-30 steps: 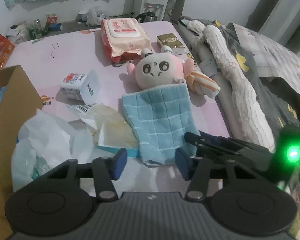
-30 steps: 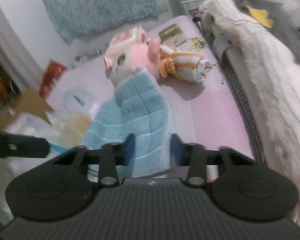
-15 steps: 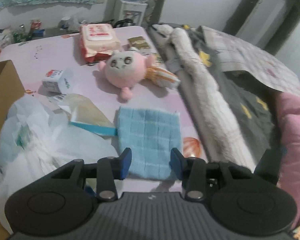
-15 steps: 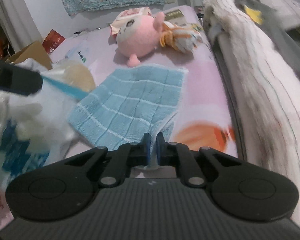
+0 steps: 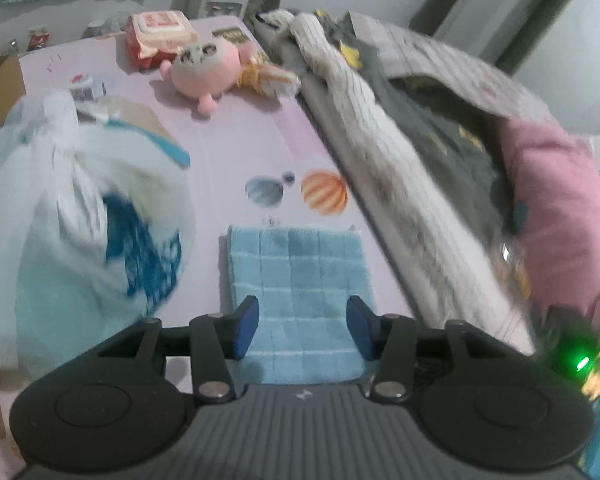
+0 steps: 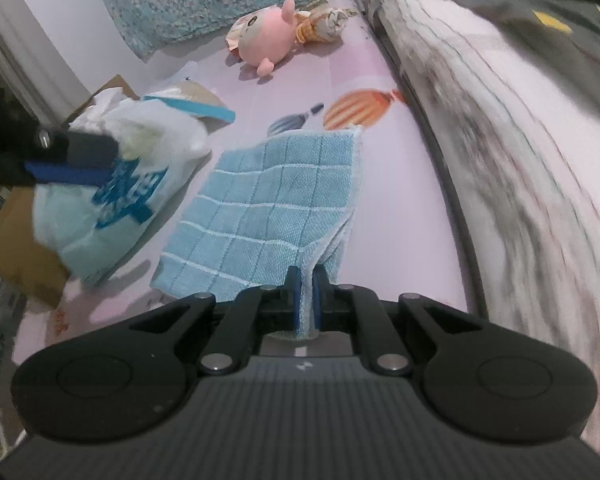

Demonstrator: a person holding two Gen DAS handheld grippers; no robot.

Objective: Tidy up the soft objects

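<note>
A light blue checked towel (image 5: 300, 276) lies flat on the pink sheet (image 5: 252, 148), near me. My left gripper (image 5: 302, 328) is open, its blue pads on either side of the towel's near part, holding nothing. My right gripper (image 6: 307, 292) is shut on the towel's (image 6: 260, 208) near right corner, which is lifted and folded between the pads. A pink round plush toy (image 5: 204, 66) lies far back on the sheet, also in the right wrist view (image 6: 266, 36), beside a small orange-and-white plush (image 5: 270, 78).
A tied white plastic bag with blue print (image 5: 80, 216) sits left of the towel, against a cardboard box (image 6: 24, 240). A wet-wipes pack (image 5: 160, 34) lies behind the plush. Rolled grey and white bedding (image 5: 400, 160) runs along the right. A pink pillow (image 5: 560, 208) lies further right.
The towel has been pulled off the plush and dragged toward me. My right gripper closed on its corner and now lifts it. My left gripper has drawn back with it, still open.
</note>
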